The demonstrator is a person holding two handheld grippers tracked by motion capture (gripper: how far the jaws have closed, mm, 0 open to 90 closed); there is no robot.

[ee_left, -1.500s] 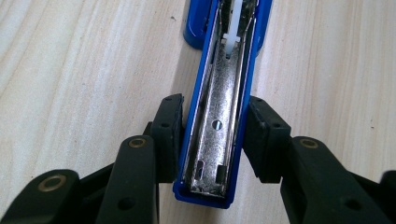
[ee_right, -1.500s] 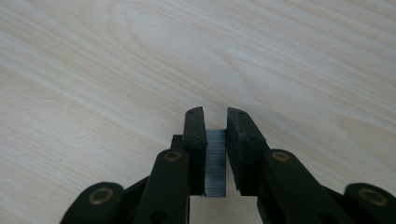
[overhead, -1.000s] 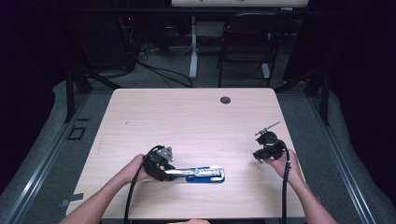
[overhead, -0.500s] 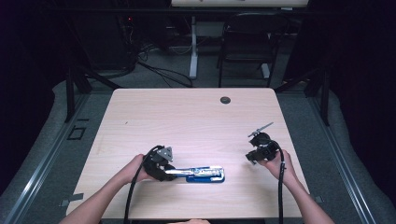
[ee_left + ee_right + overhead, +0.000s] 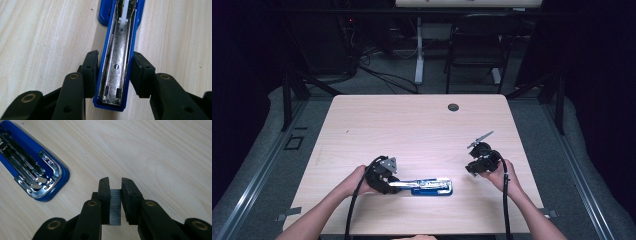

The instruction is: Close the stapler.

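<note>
A blue stapler (image 5: 427,186) lies opened out flat near the table's front edge, its metal staple channel (image 5: 117,67) facing up. My left gripper (image 5: 384,182) (image 5: 115,75) is shut on the stapler's open top arm, one pad pressed on each blue side. My right gripper (image 5: 469,169) (image 5: 115,195) hovers to the right of the stapler, shut on a grey strip of staples (image 5: 115,206) held upright between its pads. The stapler's base end (image 5: 37,177) with its shiny anvil plate lies to the left in the right gripper view.
The light wooden table (image 5: 412,130) has a dark round grommet (image 5: 453,107) near its far edge. A black chair (image 5: 477,45) and cables stand on the floor beyond the table. Dark metal rails run along both sides of the table.
My right gripper with the staple strip has moved left and toward the front, closer to the stapler. The left gripper and the stapler have stayed put.
</note>
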